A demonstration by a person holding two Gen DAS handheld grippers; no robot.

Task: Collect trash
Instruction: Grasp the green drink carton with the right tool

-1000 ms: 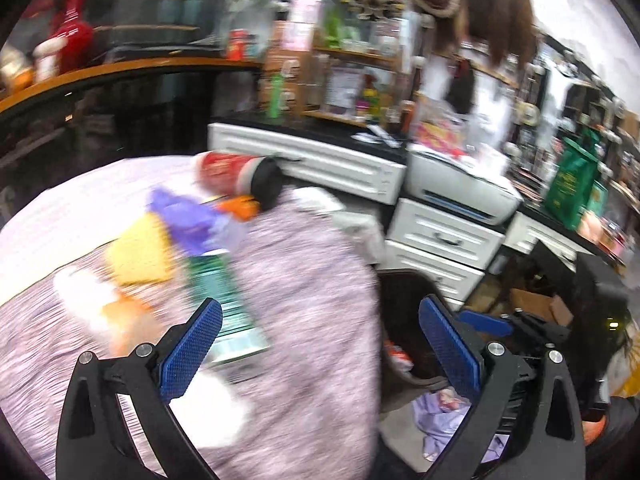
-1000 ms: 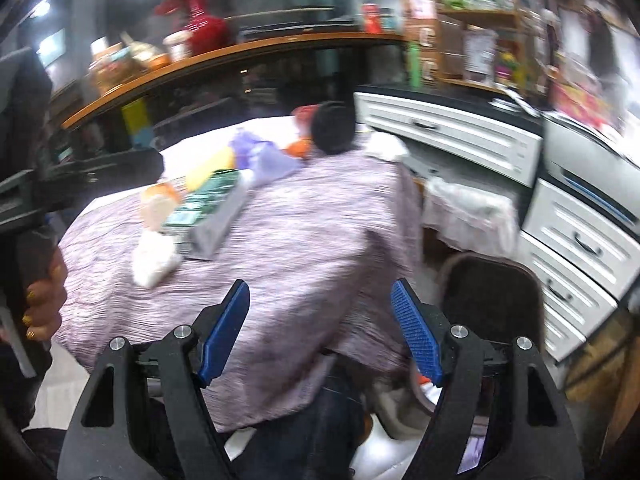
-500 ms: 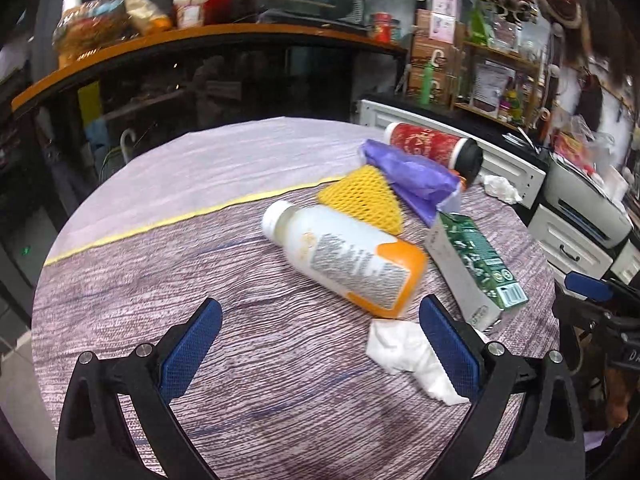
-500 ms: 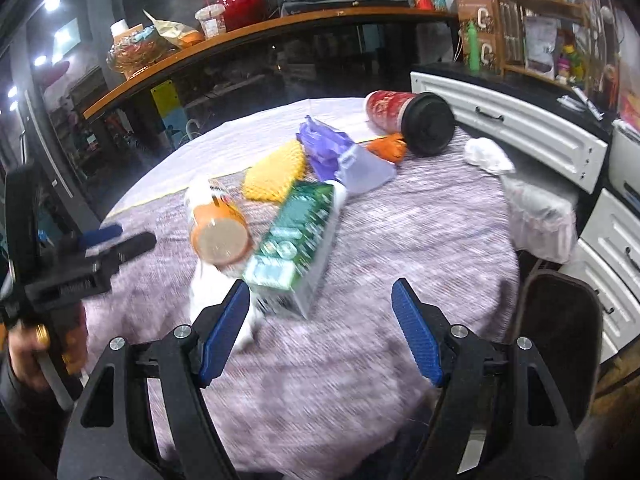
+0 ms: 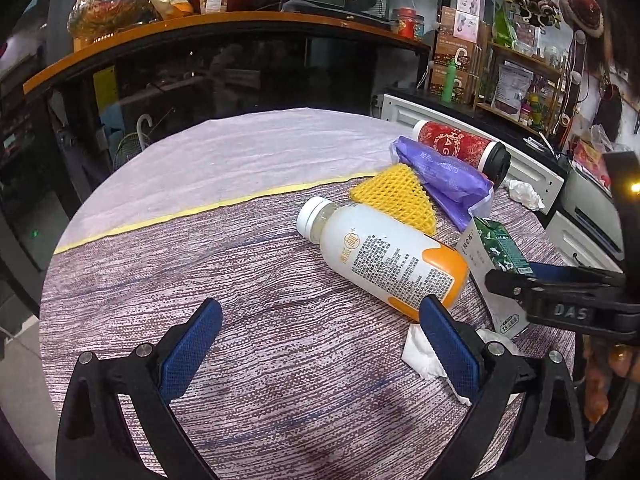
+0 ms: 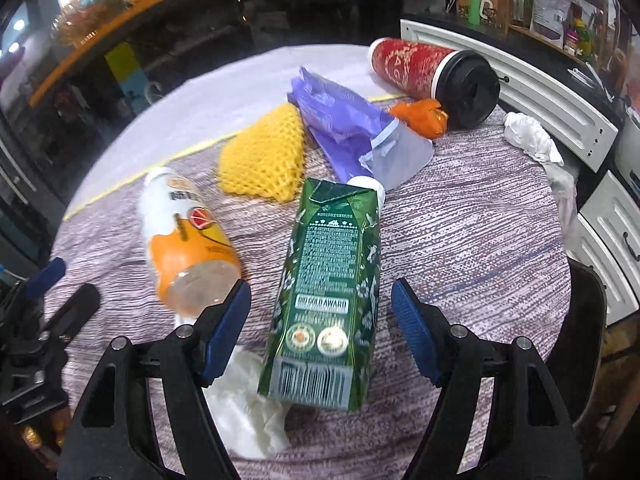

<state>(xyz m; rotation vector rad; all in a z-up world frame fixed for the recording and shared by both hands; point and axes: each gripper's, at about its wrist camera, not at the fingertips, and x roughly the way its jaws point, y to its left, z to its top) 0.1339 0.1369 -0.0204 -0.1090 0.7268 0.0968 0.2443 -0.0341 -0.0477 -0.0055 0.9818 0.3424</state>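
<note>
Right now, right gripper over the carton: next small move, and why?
Probably ease the right gripper down and forward until its pads flank the green carton, then close. The jaws stand open, wider than the carton, which lies flat between them and nearly in line. No pad touches it yet. The tissue lies partly under its near end, so grip above that.

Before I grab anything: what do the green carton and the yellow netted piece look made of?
Green carton: likely coated paperboard, glossy print, folded gable top and creased edges. Yellow netted piece: looks like soft foam mesh, matte, with open diamond holes; probably a fruit sleeve.
</note>
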